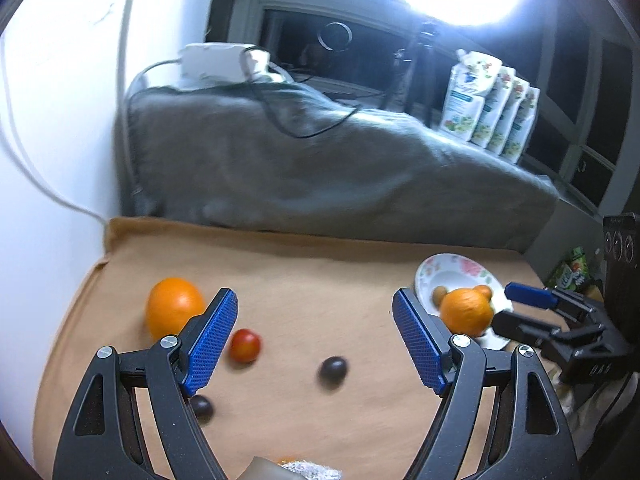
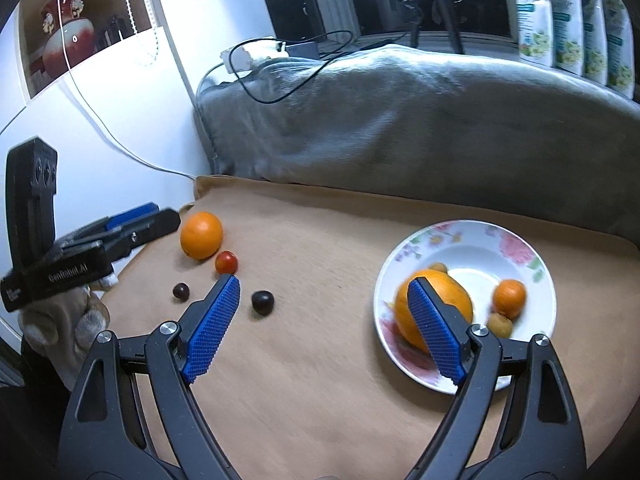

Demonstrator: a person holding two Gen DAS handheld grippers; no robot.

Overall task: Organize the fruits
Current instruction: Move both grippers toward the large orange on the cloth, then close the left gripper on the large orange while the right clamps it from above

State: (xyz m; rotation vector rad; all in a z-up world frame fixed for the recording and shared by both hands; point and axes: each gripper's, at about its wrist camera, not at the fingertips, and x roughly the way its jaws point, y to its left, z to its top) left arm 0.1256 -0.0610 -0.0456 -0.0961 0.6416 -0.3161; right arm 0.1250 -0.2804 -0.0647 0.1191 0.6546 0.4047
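On the tan mat, an orange, a red cherry tomato and two dark plums lie loose. A floral white plate on the right holds a big orange, a small orange and small brownish fruits. My left gripper is open and empty above the loose fruits; it also shows at the left of the right wrist view. My right gripper is open and empty, its right finger over the plate.
A grey blanket is piled along the mat's far edge with cables on it. Several white pouches stand at the back right. A white wall bounds the left.
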